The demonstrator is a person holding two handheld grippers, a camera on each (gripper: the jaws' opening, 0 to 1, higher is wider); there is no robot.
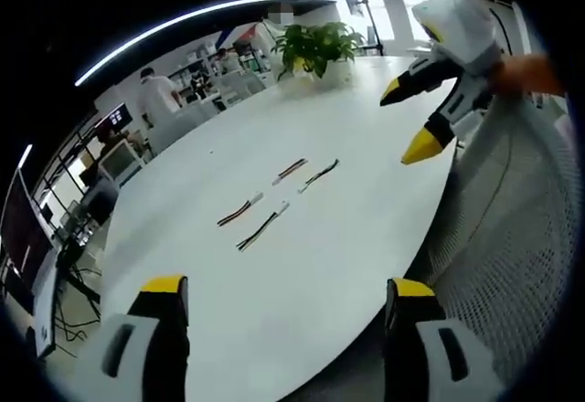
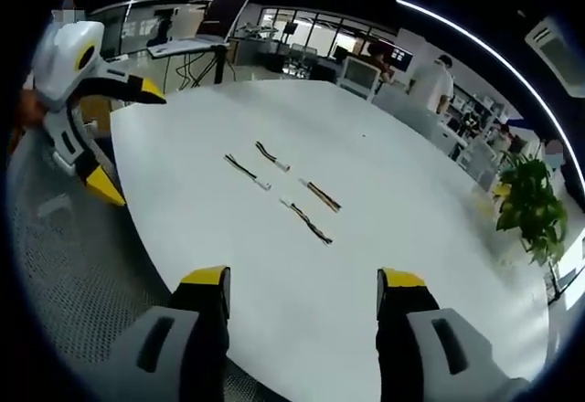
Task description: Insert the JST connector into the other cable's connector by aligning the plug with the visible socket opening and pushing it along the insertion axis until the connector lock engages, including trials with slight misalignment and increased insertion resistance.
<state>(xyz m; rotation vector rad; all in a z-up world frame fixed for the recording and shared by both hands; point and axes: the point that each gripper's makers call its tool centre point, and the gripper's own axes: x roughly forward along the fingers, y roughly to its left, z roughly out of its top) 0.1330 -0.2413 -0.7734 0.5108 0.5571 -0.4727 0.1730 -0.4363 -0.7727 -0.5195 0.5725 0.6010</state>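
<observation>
Nothing mated yet: four cables (image 1: 274,203) lying loose mid-table (image 1: 347,265), both grippers (image 1: 288,297) (image 2: 302,288) off its near edge, jaws apart, empty; picking and plugging all left.

- Left gripper view: looks from beyond the near edge of the white worktop (image 1: 302,265), across it toward a potted plant (image 1: 315,47) at the far side. Its own claw (image 1: 288,297) rises from the bottom, held well back from four short cables (image 1: 274,203) at mid-worktop. The other claw (image 1: 413,121) enters at upper right.
- Right gripper view: looks from the same near edge of the worktop (image 2: 366,265), angled toward monitors (image 2: 224,7) and desks; the plant (image 2: 528,203) falls at right. Its own claw (image 2: 303,294) stands equally far from the cables (image 2: 279,187). The other claw (image 2: 123,137) enters at upper left.
- Shared field: worktop, all four cables, plant, and a person in white (image 1: 157,93) (image 2: 431,82).
</observation>
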